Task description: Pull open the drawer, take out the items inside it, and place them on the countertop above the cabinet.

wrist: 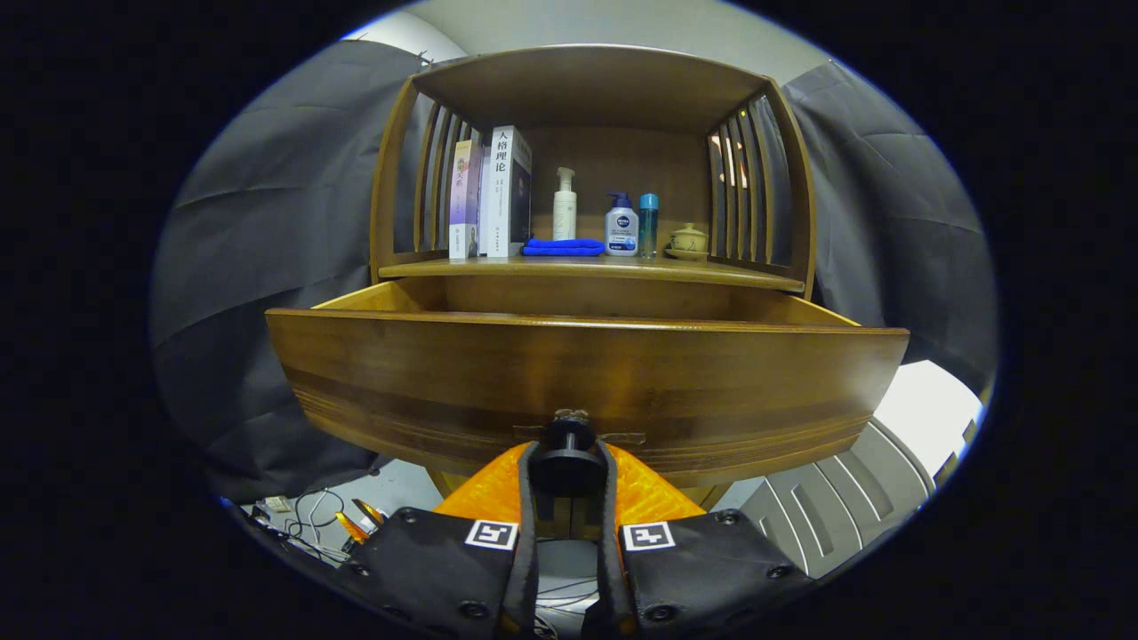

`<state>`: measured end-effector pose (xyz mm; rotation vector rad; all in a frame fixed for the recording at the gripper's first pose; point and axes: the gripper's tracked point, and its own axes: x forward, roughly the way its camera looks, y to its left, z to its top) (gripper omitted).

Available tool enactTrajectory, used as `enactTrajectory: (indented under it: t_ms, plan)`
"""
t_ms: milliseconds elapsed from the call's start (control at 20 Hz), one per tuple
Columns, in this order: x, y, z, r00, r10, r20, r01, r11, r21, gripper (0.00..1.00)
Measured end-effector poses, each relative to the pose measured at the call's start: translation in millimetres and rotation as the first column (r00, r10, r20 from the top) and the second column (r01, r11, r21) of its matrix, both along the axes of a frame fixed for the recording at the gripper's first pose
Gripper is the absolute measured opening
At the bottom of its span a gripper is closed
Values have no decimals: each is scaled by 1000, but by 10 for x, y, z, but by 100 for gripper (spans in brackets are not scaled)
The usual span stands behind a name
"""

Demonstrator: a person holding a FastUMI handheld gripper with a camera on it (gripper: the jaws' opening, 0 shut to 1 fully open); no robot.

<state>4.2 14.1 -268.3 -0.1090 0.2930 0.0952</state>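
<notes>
1. Wooden cabinet [587, 98]: open shelf unit w/ slatted sides, dark booth cloth behind it.
2. Drawer [587, 373]: pulled out toward the gripper, front panel wide across the view; its inside is hidden behind the front, so contents can't be told.
3. Countertop [498, 268]: just above and behind the open drawer, carrying the small items.
4. Gripper [569, 467]: both fingers clenched on the drawer's dark round knob [569, 444], which sits between them at the front panel's lower middle.
5. Books [492, 191]: upright, at one end of the countertop.
6. Blue cloth [563, 247]: folded flat, just beside the books.
7. Bottles: white pump bottle [564, 204] behind the cloth; short pump bottle [621, 226] and blue bottle [649, 224] next to each other.
8. Small lidded pot [689, 239]: far end, prob. ceramic.
</notes>
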Motion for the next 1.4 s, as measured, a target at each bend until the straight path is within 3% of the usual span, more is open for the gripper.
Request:
enactTrajectory:
  t_ms: [50,200,700,1400]
  plan:
    - [-2,2,-6,1000,2,-8,-1,1000,8,29]
    - [-21,-1,5,999,18,-36,-17,1000,27,44]
    - [-170,-204,576,997,-4,73,1,999,48,98]
    - [-63,-455,1841,968,6,252,4,999,-42,99]
